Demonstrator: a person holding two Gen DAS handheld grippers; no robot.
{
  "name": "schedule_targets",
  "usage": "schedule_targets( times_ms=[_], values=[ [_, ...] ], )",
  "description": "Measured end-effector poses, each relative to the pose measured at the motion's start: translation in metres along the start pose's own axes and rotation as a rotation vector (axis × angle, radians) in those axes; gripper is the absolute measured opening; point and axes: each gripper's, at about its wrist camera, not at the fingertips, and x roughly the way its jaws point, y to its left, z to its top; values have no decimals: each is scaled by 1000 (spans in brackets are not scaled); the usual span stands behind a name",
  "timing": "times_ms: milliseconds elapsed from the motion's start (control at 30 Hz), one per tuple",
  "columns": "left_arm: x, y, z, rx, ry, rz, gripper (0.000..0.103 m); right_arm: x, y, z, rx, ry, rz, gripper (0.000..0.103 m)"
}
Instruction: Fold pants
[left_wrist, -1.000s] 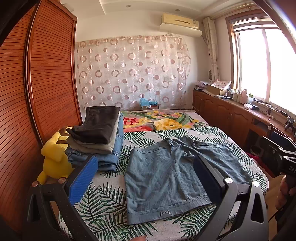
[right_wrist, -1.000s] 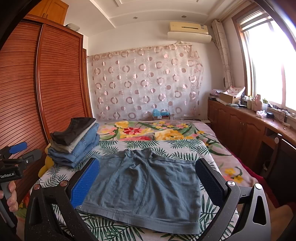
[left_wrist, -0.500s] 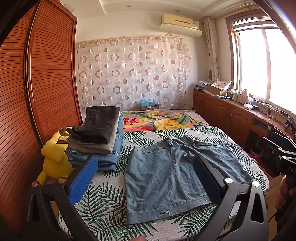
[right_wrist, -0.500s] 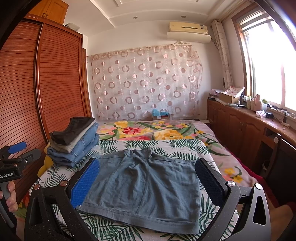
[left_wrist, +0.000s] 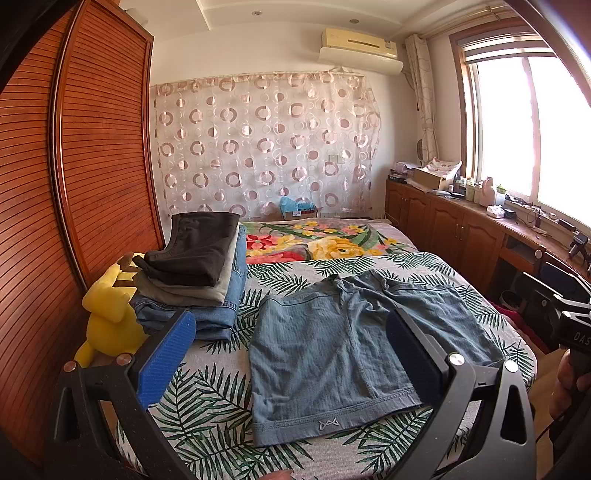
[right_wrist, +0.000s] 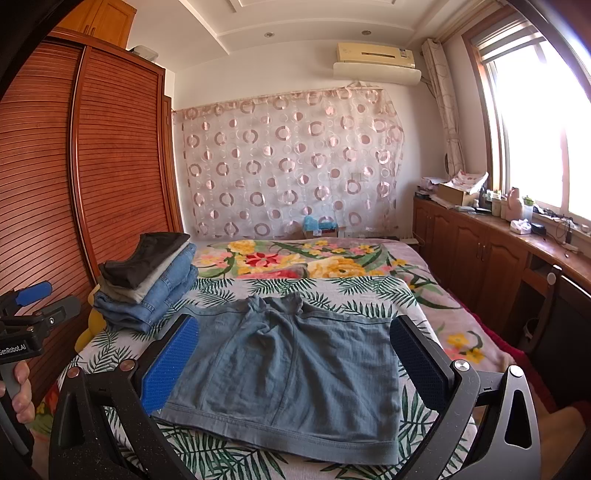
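Blue-grey shorts (left_wrist: 347, 347) lie spread flat on the leaf-print bed cover, waistband toward the near edge, legs pointing away; they also show in the right wrist view (right_wrist: 288, 373). My left gripper (left_wrist: 291, 354) is open and empty, held above the bed's near left edge, short of the shorts. My right gripper (right_wrist: 295, 358) is open and empty, held above the near edge facing the waistband. Each gripper shows in the other's view, at the far left (right_wrist: 26, 317) and far right (left_wrist: 565, 317).
A stack of folded pants (left_wrist: 195, 273) sits at the bed's left side beside a yellow plush toy (left_wrist: 107, 317). A wooden wardrobe (left_wrist: 74, 184) runs along the left. Cabinets (left_wrist: 461, 229) and a window line the right. A floral blanket (left_wrist: 317, 243) covers the bed's far half.
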Motion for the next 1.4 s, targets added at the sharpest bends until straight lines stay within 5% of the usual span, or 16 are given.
schedule_targets(
  times_ms=[400, 1400],
  values=[
    [1, 0, -1, 2, 6, -2, 103, 0, 0, 0, -1, 0, 1, 103],
    [65, 37, -64, -11, 237, -4, 103, 14, -12, -12, -35, 124, 22, 103]
  ],
)
